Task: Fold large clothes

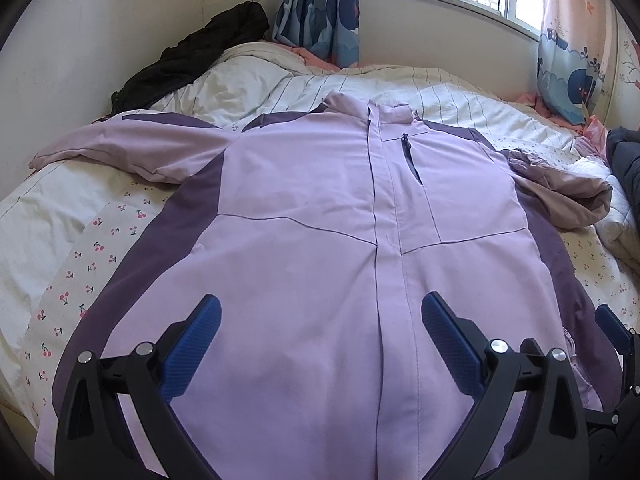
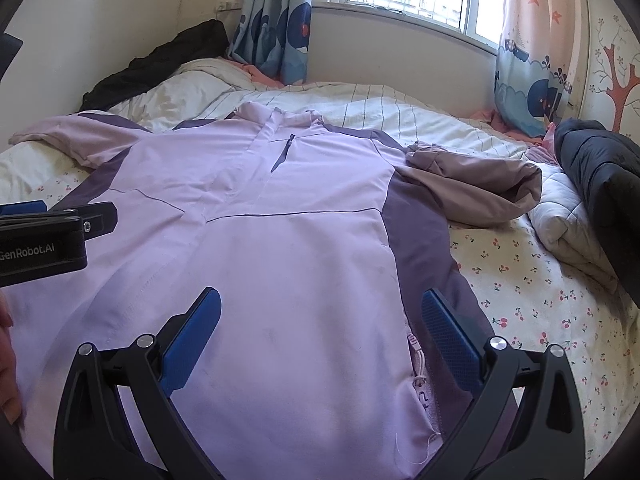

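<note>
A large lilac jacket with dark purple side panels lies flat, front up, on the bed; it also shows in the right wrist view. Its left sleeve spreads outward. Its right sleeve is bunched beside the body. My left gripper is open and empty over the lower front, near the zip. My right gripper is open and empty over the lower right hem, by the side panel. The left gripper's body shows at the left edge of the right wrist view.
The bed has a cherry-print sheet and a striped duvet behind the jacket. A black garment lies at the far left corner. A dark padded coat and a white quilted piece lie at the right. A window and curtains stand behind.
</note>
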### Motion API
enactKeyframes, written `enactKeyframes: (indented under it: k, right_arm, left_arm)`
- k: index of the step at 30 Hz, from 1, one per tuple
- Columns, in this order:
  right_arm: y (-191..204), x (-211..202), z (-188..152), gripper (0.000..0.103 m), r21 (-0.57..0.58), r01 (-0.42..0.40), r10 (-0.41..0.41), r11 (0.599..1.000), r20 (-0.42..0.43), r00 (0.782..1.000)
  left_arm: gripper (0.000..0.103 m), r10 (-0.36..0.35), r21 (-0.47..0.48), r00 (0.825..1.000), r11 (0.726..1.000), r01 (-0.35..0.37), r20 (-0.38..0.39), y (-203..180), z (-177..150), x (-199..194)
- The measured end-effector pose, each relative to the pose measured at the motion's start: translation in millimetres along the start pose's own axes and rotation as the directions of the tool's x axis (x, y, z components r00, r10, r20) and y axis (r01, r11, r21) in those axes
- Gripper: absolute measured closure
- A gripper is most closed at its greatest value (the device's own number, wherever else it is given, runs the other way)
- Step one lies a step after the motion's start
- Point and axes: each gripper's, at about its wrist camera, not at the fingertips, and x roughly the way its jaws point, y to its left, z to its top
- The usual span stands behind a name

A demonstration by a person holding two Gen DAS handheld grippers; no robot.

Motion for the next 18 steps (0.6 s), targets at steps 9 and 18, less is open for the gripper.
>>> enactKeyframes:
  k: [9,18]
  right_arm:
    - [0.5,2.0,-0.7,0.006,-0.001,-0.003,0.003,1.0,-0.005,1.0]
    - [1.9,3.8,-2.4,0.006,-0.007,-0.004,0.004,1.0,-0.009,1.0]
  left_arm:
    - [0.007,0.001,-0.002,1.0,1.0,-0.001,-0.005,1.4,-0.3,2.7]
    - [0.007,0.011,0.001,1.0,1.0,-0.011,-0.004,1.1,-2.3,4.0]
